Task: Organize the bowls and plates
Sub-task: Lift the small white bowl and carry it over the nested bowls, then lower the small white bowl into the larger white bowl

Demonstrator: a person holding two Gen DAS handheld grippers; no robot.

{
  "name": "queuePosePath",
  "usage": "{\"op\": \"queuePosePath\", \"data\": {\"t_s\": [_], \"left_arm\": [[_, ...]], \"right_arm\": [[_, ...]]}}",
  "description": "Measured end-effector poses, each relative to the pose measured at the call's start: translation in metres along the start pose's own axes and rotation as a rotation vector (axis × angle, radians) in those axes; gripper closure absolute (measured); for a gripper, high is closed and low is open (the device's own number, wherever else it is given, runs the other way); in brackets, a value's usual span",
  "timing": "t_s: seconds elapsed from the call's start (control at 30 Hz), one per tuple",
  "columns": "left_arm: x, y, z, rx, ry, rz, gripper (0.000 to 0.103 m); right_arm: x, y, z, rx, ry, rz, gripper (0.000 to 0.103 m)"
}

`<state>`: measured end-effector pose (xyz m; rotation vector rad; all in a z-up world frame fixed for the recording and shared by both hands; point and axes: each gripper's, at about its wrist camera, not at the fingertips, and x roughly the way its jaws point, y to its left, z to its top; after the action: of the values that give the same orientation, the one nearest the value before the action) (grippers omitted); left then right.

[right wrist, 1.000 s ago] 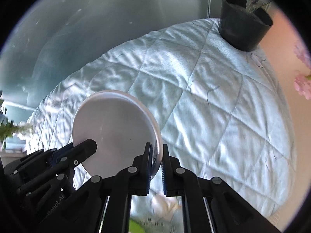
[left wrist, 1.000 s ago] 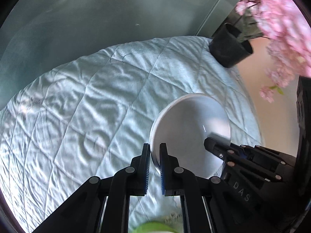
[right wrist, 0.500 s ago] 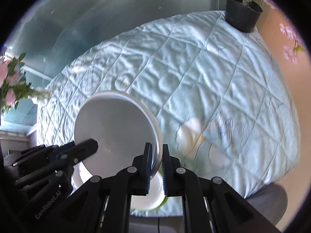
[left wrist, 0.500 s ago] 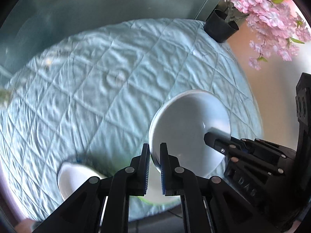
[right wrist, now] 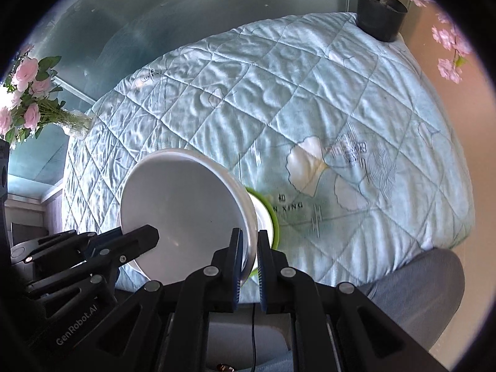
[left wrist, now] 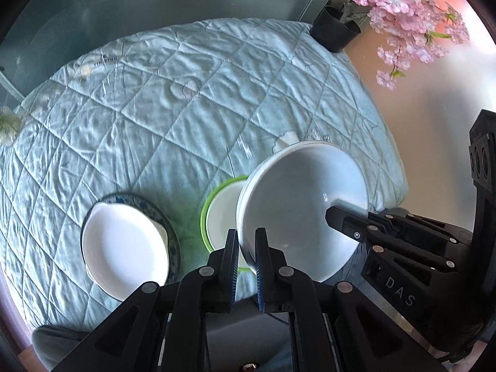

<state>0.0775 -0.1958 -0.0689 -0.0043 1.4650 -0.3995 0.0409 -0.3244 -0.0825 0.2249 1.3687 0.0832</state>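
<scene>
A white bowl hangs tilted in the air over the near edge of the quilted table. My left gripper is shut on its left rim. My right gripper is shut on the opposite rim of the same bowl. Each gripper shows in the other's view: the right one's fingers and the left one's fingers. Below the bowl, a green-rimmed bowl rests on the quilt, partly hidden. Left of it, a white eared dish lies on a blue-patterned plate.
A pale blue quilt covers the round table. A black flower pot with pink blossoms stands at the far right corner. A rose bouquet is off the far left. A grey cloth shape lies below the near edge.
Both grippers have carried the white bowl back toward the table's near edge and a little higher. The green-rimmed bowl and the dish on the blue plate have come into view beneath.
</scene>
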Motion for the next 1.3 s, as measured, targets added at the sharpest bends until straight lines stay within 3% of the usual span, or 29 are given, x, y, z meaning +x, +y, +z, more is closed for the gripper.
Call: {"op": "queuePosePath", "data": {"t_s": [0.33,0.87,1.3], "left_arm": [[0.029,0.015,-0.029,-0.052,0.064,-0.020,0.097],[0.096,0.042,-0.019,-0.111,0.152,-0.040,0.096],[0.116,0.051,-0.011,-0.147,0.173,-0.046,0.096]], "right_arm": [[0.024,0.002,-0.024,-0.001,0.064,-0.007,0.095],[0.082,-0.004,-0.011,0.030,0.184,-0.043,0.096],[0.101,-0.002,-0.001,0.064,0.206,-0.078,0.097]]}}
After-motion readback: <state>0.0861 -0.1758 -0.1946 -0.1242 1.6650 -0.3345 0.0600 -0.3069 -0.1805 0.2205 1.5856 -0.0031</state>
